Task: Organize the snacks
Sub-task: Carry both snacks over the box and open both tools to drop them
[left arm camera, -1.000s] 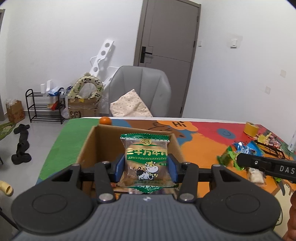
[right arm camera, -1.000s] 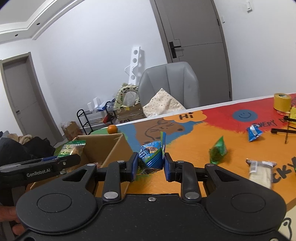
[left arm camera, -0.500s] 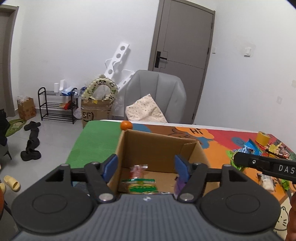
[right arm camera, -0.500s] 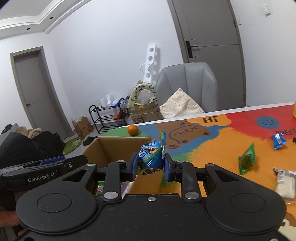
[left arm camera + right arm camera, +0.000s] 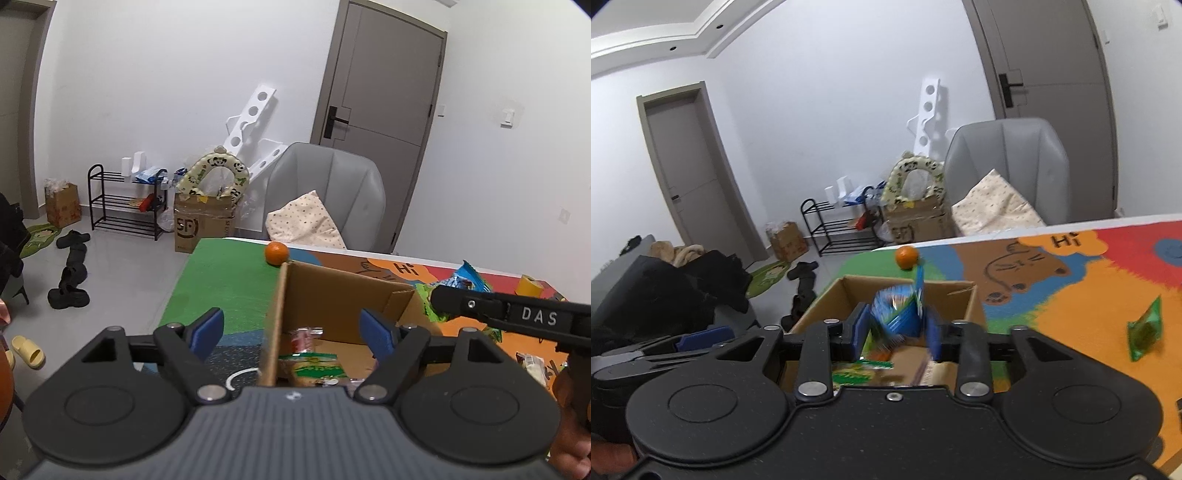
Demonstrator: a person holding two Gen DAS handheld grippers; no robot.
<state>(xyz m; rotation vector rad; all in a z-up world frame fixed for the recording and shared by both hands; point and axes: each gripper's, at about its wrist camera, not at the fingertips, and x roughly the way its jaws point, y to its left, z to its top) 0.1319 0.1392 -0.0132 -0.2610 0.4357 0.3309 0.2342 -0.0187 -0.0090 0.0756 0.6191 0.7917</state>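
Over the cardboard box (image 5: 975, 295), blurred blue packet (image 5: 897, 317) between right fingers (image 5: 932, 334); left fingers (image 5: 207, 328) wide, empty.

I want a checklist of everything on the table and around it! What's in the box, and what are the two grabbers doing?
Surface: colourful cartoon mat covers the table.
Job's things: open cardboard box holds a green packet and a red-wrapped snack; loose green packet on the mat.
Clutter: orange behind the box; yellow tape roll.
Grippers: left gripper open, holding nothing; right gripper shut on a blue packet above the box.
Cables: nothing seen.
Surroundings: grey chair, shoe rack, closed door.
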